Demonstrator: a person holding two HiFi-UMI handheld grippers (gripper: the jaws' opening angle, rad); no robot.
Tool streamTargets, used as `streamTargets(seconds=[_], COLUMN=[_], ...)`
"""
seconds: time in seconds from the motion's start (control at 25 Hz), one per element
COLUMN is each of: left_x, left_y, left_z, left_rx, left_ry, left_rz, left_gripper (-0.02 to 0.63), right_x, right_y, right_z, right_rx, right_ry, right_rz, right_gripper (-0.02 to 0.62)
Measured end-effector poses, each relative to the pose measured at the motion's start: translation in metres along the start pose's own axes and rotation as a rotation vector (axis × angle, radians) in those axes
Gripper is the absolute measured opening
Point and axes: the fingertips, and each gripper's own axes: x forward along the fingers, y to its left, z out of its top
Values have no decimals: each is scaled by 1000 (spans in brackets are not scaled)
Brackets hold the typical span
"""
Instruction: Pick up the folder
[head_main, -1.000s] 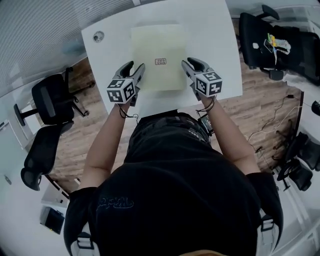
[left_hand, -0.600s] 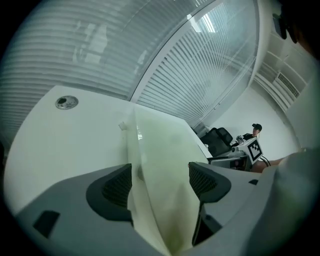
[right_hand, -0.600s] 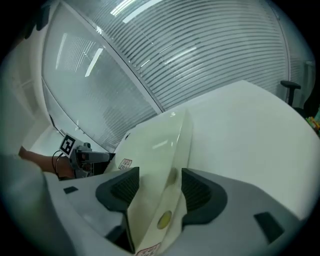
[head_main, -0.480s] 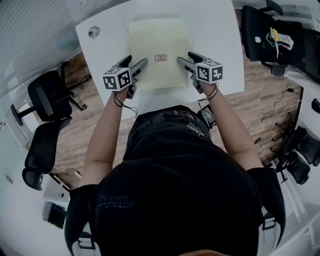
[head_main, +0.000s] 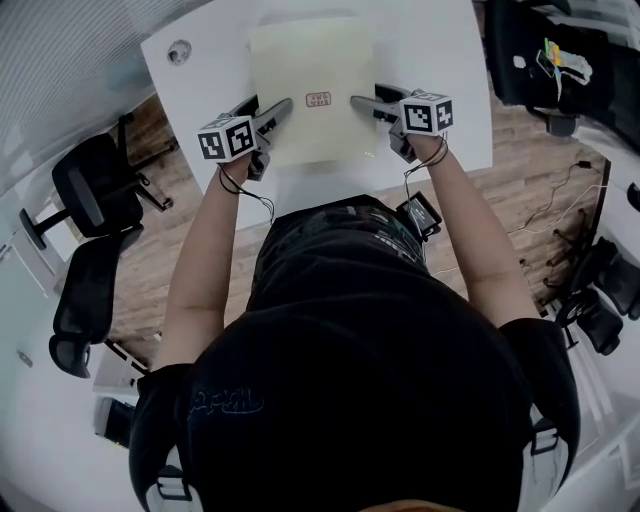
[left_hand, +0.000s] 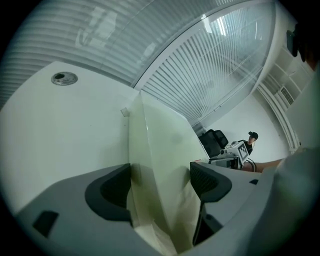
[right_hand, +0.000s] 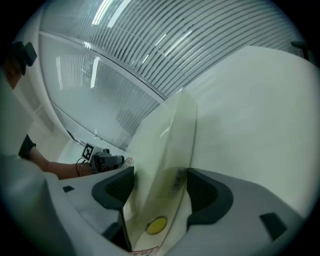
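Note:
A pale yellow-green folder (head_main: 312, 70) with a small red label (head_main: 318, 98) lies flat on the white table (head_main: 210, 80). My left gripper (head_main: 268, 108) straddles its left edge near the front corner and my right gripper (head_main: 372, 100) straddles its right edge. In the left gripper view the folder's edge (left_hand: 160, 150) runs between the jaws of the left gripper (left_hand: 160, 175), which are opening, with a gap at the pads. The right gripper view shows the folder (right_hand: 165, 150) and its yellow round sticker (right_hand: 156, 225) between the right gripper's (right_hand: 160, 182) opening jaws.
A round cable grommet (head_main: 179, 51) sits in the table's far left corner. Black office chairs (head_main: 90, 190) stand on the wooden floor to the left; another chair with items on it (head_main: 550, 60) stands at the upper right. A glass wall with blinds (left_hand: 210, 60) lies beyond the table.
Both grippers have sunk towards the table with the folder, which now lies flat. Both pairs of jaws have spread wider around the folder's edges.

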Motion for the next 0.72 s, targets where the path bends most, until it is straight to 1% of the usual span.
streamTargets(seconds=[0.12, 0.24, 0.4, 0.52, 0.6, 0.72], left_x=[1, 1, -2, -3, -6, -14], left_y=[5, 6, 3, 0, 1, -7], left_z=[-3, -2, -2, -2, -3, 0], left_rx=[-24, -34, -29, -17, -5, -3], left_ry=[2, -2, -7, -3, -1, -23], left_rz=[-20, -36, -24, -8, 7, 1], left_gripper=[371, 371, 371, 370, 370, 368], right_x=[2, 2, 2, -2, -3, -7], right_y=[-2, -2, -1, 0, 4, 12], right_z=[-1, 0, -1, -2, -1, 1], right_rx=[26, 27, 22, 3, -12, -18], right_ry=[4, 20, 43, 57, 55, 39], right_rz=[26, 24, 16, -14, -16, -12], right_gripper=[327, 327, 327, 325, 325, 325])
